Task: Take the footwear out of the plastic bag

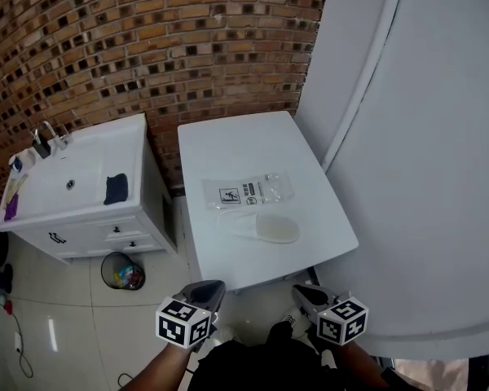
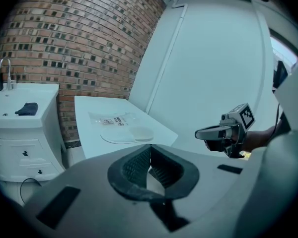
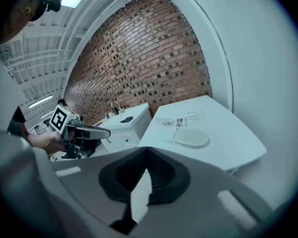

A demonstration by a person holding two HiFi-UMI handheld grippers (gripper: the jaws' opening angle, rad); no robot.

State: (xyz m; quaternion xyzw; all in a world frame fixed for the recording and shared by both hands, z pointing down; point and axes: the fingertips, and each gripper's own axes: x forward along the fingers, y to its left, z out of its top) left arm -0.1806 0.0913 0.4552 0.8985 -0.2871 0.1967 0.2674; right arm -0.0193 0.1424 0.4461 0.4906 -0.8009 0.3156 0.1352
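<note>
At far left stands a white sink cabinet (image 1: 81, 186) with a dark cloth (image 1: 115, 189) on its top. A waste bin (image 1: 122, 271) sits on the tiles just near of it, against a brick wall.

Right of the cabinet, on the white table (image 1: 228, 141), the clear plastic bag (image 1: 247, 191) lies flat with its printed label facing up. The pale footwear (image 1: 265, 228), a slipper-like sole, lies just on the bag's near side, at or over its near edge. It appears to be outside the bag, though no view shows whether clear film covers it.

Near the table's front edge the person holds both tools back, well apart from bag and footwear. The left gripper (image 1: 214, 285) has its jaws clenched on nothing, and the right gripper (image 1: 301, 292) is likewise closed and empty.

By judgement, no grasp is in hand. The scene fits the footwear already drawn out and laid down, or a wrapped slipper waiting on the table. The pictures cannot decide between the two, so they settle no next move.
</note>
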